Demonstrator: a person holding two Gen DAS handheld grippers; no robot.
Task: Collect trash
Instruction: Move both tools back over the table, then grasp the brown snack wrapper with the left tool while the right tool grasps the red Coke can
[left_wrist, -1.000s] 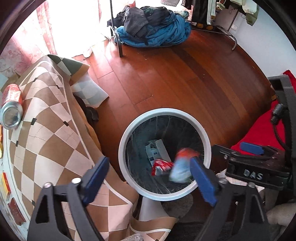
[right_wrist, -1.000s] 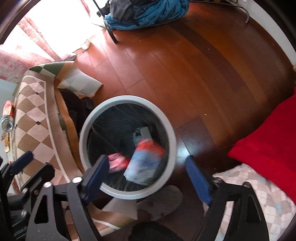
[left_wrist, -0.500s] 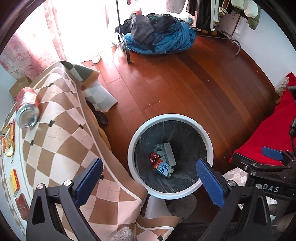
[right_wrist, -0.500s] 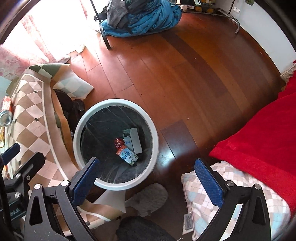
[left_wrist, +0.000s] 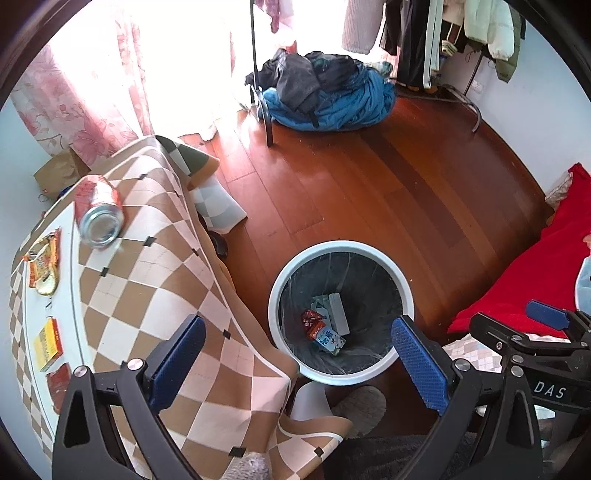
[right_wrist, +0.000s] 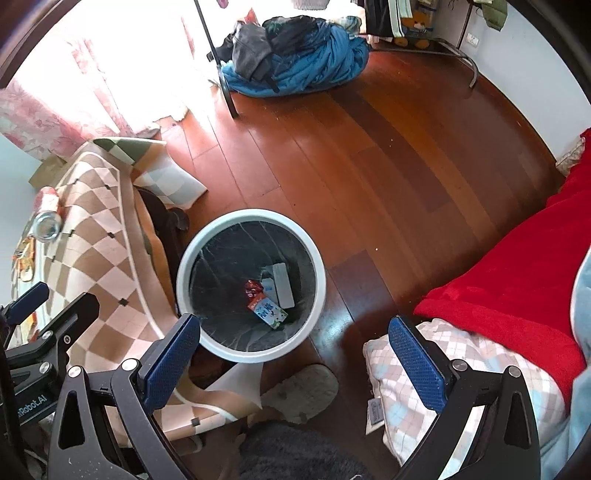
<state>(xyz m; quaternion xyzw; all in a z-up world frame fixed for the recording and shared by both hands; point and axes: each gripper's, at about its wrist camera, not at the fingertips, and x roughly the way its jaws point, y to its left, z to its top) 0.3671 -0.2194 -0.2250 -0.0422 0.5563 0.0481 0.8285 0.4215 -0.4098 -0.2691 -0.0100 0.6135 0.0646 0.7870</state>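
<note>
Daylight pours in through the pink floral curtains (left_wrist: 85, 96) at the upper left and blows that corner out to pure white. The glossy red-brown wooden floor (right_wrist: 369, 155) picks up a soft sheen. Both frames are sharp, with heavy fisheye bending and black corners.

We find a round white-rimmed bin (left_wrist: 340, 374) standing upright on the wood floor, lined with a dark bag, just beside the draped table edge. At its bottom lie a blue-and-white milk carton (left_wrist: 328, 339) with a red top, a small red wrapper (left_wrist: 311, 316) touching it, and a pale grey box (left_wrist: 338, 313) alongside. On the checked tablecloth a red-and-silver can (left_wrist: 98, 210) lies on its side; flat orange and yellow packets (left_wrist: 44, 271) lie near it.
</note>
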